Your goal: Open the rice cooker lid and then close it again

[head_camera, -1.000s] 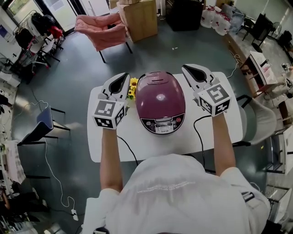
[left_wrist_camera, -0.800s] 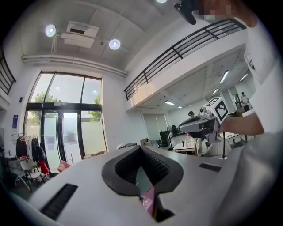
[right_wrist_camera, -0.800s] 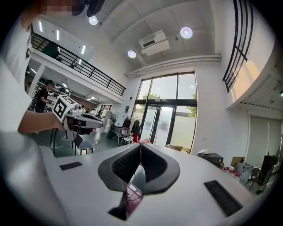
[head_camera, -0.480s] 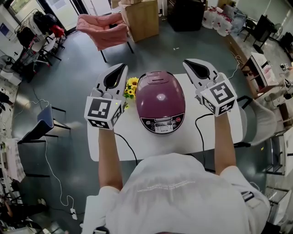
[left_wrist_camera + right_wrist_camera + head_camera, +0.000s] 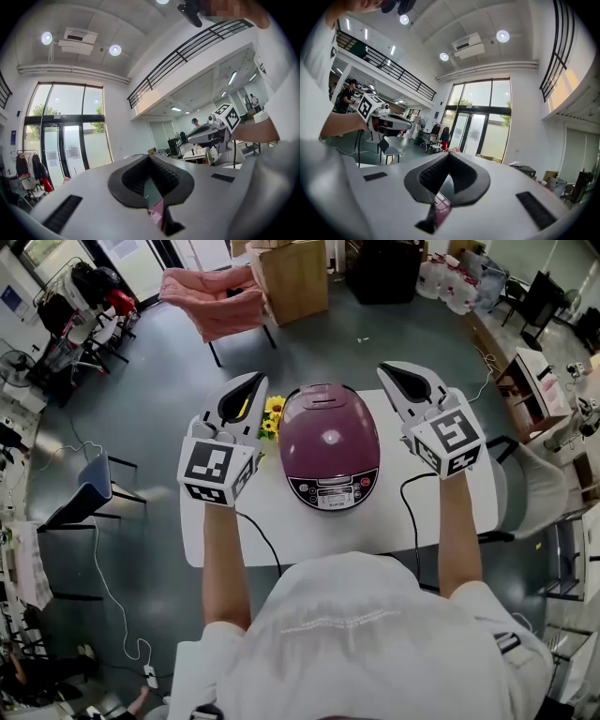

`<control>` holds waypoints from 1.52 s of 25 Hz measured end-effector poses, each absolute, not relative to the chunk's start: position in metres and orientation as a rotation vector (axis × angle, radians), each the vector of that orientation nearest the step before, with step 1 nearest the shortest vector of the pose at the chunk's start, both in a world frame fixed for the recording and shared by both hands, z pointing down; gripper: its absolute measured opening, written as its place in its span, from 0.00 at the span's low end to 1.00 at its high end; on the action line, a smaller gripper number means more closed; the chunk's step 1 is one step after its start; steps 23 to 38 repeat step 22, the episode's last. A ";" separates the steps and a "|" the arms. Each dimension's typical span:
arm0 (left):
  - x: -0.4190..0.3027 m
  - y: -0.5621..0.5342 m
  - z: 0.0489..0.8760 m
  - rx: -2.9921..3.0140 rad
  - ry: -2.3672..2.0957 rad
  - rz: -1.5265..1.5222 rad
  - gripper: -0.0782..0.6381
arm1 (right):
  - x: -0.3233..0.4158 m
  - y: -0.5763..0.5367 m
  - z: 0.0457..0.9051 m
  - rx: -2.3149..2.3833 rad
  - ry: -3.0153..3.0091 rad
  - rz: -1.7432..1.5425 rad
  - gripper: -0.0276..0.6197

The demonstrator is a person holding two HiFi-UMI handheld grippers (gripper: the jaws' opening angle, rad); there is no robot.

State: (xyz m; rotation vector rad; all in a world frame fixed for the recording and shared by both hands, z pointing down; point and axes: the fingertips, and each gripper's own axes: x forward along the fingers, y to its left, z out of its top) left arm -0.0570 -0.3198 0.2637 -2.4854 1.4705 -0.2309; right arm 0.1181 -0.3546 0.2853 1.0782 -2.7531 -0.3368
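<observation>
A purple rice cooker (image 5: 329,442) with its lid down stands on a white table (image 5: 281,535), its control panel (image 5: 328,493) facing me. My left gripper (image 5: 253,379) hangs in the air to the cooker's left, jaws shut and empty. On the other side my right gripper (image 5: 382,367) is also shut with nothing in it. Neither touches the cooker. In the left gripper view the shut jaws (image 5: 149,157) point level into the room, with the right gripper (image 5: 208,133) off to the side. The right gripper view shows its shut jaws (image 5: 450,153) and the left gripper (image 5: 391,123).
Small yellow flowers (image 5: 272,414) stand just left of the cooker. A black cable (image 5: 408,517) runs over the table's front right. Behind the table are a pink chair (image 5: 211,301) and a cardboard box (image 5: 291,273). A blue chair (image 5: 89,488) stands left, a grey one (image 5: 525,498) right.
Both grippers have risen beside the cooker, the left one more and a little outward. The cooker's lid has stayed down.
</observation>
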 end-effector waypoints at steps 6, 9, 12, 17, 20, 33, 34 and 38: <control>-0.058 -0.314 0.269 -2.498 1.475 -0.239 0.13 | 0.117 -0.350 0.290 1.074 -2.750 -0.331 0.08; -0.059 -0.313 0.272 -2.500 1.478 -0.245 0.13 | 0.116 -0.348 0.294 1.069 -2.745 -0.329 0.08; -0.058 -0.311 0.275 -2.509 1.476 -0.256 0.13 | 0.117 -0.347 0.297 1.078 -2.741 -0.326 0.08; -0.058 -0.310 0.281 -2.519 1.482 -0.263 0.13 | 0.117 -0.346 0.301 1.076 -2.733 -0.321 0.08; -0.057 -0.310 0.283 -2.523 1.482 -0.265 0.13 | 0.117 -0.345 0.302 1.070 -2.726 -0.327 0.08; -0.058 -0.310 0.283 -2.524 1.483 -0.264 0.13 | 0.117 -0.345 0.303 1.064 -2.722 -0.333 0.08; -0.058 -0.310 0.283 -2.524 1.483 -0.264 0.13 | 0.117 -0.345 0.303 1.064 -2.722 -0.333 0.08; -0.058 -0.310 0.283 -2.524 1.483 -0.264 0.13 | 0.117 -0.345 0.303 1.064 -2.722 -0.333 0.08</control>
